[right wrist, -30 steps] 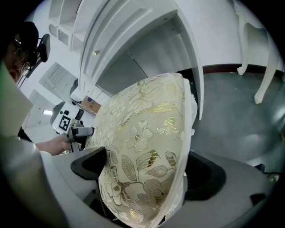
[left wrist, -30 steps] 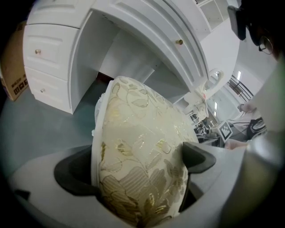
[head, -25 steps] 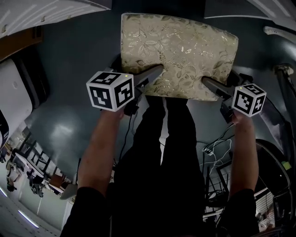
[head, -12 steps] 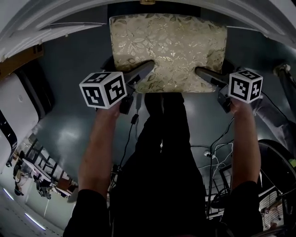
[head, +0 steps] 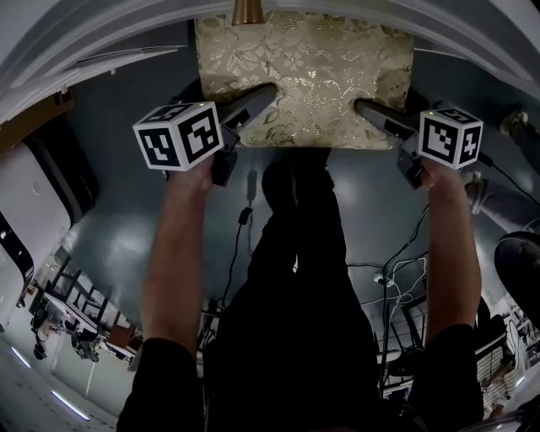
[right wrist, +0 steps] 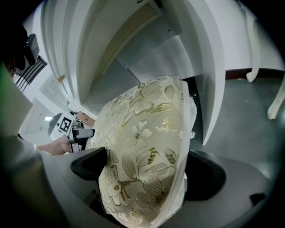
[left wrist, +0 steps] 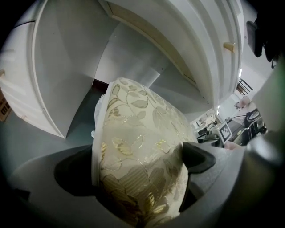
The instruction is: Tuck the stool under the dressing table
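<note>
**Two grippers on the seat — stool only part-way in**

Cream-and-gold floral brocade covers the padded seat of the stool (head: pixel 304 76), which stands on the dark glossy floor (head: pixel 126 211) straight ahead of the person. Its far edge lies beneath the curved front edge of the white dressing table (head: pixel 93 38). Most of the seat shows out in the open in the head view, with its near edge just in front of the person's dark trousers (head: pixel 295 278).

The left gripper (head: pixel 257 101) is clamped on the near left part of the cushion, one jaw above the fabric and one below. The right gripper (head: pixel 371 112) grips the near right part in the same way. Each gripper view shows cushion filling the gap between the jaws, and the white kneehole panels beyond.

A brass pull (head: pixel 247 10) on the table front sits just past the seat's far left corner.

As I judge it, the tuck is begun but not finished — the stool is lined up with the opening. What remains is a straight push forward until the near edge goes under, then letting go.
</note>
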The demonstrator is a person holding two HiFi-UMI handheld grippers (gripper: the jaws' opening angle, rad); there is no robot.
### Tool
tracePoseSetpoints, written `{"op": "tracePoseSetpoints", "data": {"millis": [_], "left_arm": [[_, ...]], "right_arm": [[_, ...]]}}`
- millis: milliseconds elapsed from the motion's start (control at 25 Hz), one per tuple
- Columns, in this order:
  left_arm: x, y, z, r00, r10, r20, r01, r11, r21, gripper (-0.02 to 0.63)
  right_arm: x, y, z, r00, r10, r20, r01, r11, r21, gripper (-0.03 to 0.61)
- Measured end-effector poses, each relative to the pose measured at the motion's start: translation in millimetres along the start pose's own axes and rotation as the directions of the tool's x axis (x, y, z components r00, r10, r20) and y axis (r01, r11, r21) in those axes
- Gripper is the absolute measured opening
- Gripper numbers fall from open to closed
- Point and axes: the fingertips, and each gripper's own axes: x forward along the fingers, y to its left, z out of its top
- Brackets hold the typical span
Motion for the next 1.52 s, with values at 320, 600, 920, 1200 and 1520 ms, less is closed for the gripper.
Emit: {"op": "tracePoseSetpoints", "data": {"millis": [320, 600, 920, 1200, 1520], "left_arm": [[1.3, -3.3, 3.2, 1.000, -0.029, -0.005, 0.029, 1.000, 0.009, 0.591], [1.8, -1.1, 2.2, 0.999, -0.037, 0.025, 0.038, 0.999, -0.017, 0.591], [4.1, -0.3, 0.9, 0.999, -0.040, -0.002, 0.040, 0.999, -0.034, 0.591], [-4.9, 1.2, 2.8, 0.999, 0.041, 0.028, -0.042, 0.999, 0.013, 0.589], [-55.2, -4.9, -32.3, 0.992, 0.121, 0.025, -0.123, 0.981, 0.153, 0.540]], "right_arm": [[-3.6, 3.2, -2.9, 0.999, -0.019, 0.027, 0.018, 1.000, 0.019, 0.531], [-3.5, 2.6, 4.3, 0.998, -0.032, 0.048, 0.032, 0.999, -0.012, 0.531], [-4.0, 0.4, 0.8, 0.992, -0.030, 0.119, 0.026, 0.999, 0.032, 0.532], [-30.3, 7.8, 5.4, 0.953, -0.177, 0.247, 0.196, 0.979, -0.052, 0.528], [-67.8, 40.3, -14.8, 0.941, -0.167, 0.293, 0.210, 0.970, -0.123, 0.449]]}}
